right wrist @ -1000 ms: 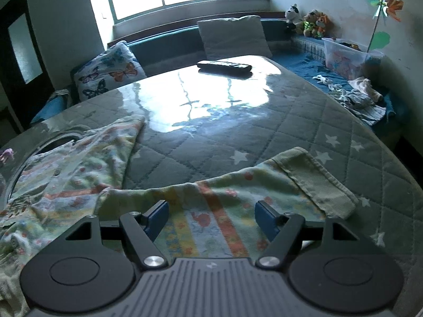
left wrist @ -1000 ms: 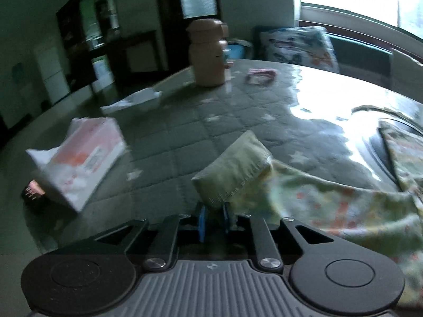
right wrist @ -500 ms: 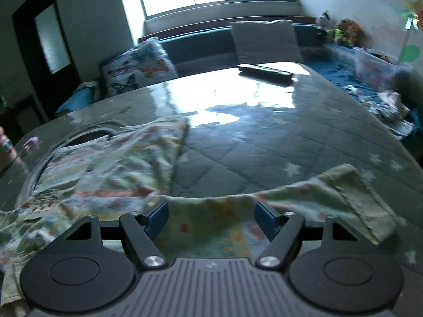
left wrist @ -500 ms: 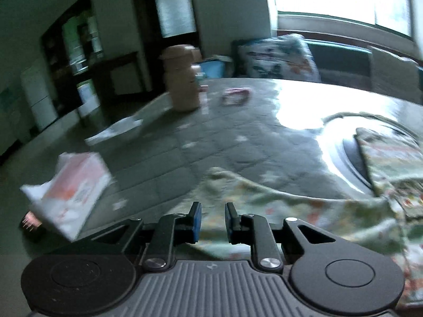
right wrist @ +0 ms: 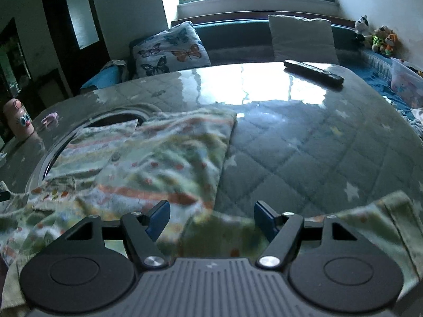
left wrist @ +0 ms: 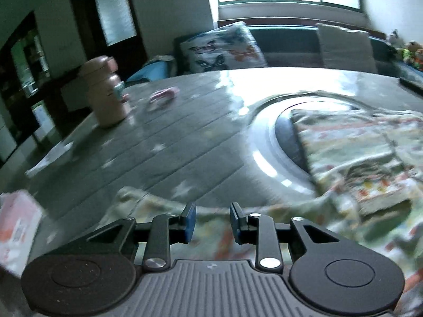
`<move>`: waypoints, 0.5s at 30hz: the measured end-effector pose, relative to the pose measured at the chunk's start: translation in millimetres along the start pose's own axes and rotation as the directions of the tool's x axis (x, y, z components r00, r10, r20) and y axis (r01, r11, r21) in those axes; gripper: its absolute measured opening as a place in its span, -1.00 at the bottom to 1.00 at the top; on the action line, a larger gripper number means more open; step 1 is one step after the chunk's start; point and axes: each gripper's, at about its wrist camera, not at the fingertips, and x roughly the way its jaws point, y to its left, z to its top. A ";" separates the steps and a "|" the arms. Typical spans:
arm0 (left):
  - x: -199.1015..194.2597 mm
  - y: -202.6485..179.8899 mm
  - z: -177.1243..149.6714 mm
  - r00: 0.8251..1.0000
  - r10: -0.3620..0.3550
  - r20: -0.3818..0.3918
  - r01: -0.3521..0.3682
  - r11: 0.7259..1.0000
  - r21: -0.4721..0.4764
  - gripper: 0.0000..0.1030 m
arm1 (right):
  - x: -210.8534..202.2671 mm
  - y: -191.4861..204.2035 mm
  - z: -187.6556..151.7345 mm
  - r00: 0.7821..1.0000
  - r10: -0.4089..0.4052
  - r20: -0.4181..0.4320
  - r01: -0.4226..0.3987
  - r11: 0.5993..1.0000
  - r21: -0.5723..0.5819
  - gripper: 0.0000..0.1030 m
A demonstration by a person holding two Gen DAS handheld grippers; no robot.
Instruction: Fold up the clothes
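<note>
Patterned garment (right wrist: 148,163) spread on quilted table (right wrist: 304,142); left gripper (left wrist: 212,220) just opening, nothing pinched; right gripper (right wrist: 211,218) wide, empty

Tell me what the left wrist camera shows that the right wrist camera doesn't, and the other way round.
Only the left wrist view shows the pink and white tissue pack at the table's near left edge. Only the right wrist view shows the whole black remote control and the row of small stuffed toys. Both share the floral patterned garment, the pink bottle with cartoon eyes, the butterfly print cushion and the grey quilted star tablecloth.
</note>
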 end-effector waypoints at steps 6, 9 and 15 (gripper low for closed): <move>27.1 -32.0 32.2 0.996 -0.094 0.008 0.093 0.994 0.057 -0.40 | 25.1 -10.5 31.9 1.000 0.011 0.004 -0.011 0.999 0.032 0.13; 45.4 -47.6 47.1 0.991 -0.136 -0.002 0.135 0.987 0.083 -0.40 | 39.6 -14.2 47.6 1.000 0.007 0.008 -0.008 0.999 0.038 0.04; 81.5 -68.0 71.3 0.986 -0.166 -0.023 0.168 0.979 0.117 -0.40 | 70.2 -18.2 67.6 1.000 0.004 -0.006 -0.004 0.999 0.041 -0.10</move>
